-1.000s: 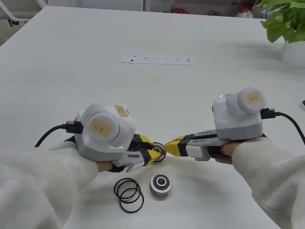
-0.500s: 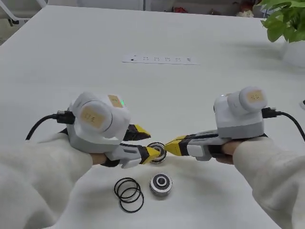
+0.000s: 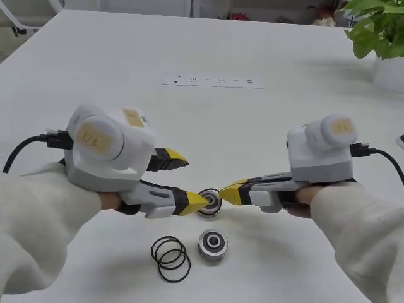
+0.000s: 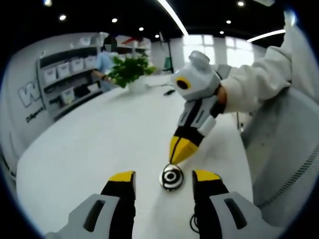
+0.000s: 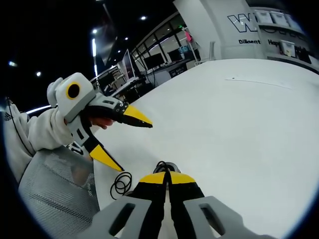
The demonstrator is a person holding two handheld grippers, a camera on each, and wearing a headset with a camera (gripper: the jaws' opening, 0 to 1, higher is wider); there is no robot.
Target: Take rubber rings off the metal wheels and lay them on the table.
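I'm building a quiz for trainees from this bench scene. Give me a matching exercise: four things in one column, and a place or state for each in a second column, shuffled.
1. left hand-held gripper
2. right hand-held gripper
3. loose rings
4. power strip

A. jaws shut
B. far across the table
C. jaws wide apart
D. lying flat beside a wheel

Pairs: 1-C, 2-A, 3-D, 4-B

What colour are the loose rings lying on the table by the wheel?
The rubber rings are black, clearest in the head view.
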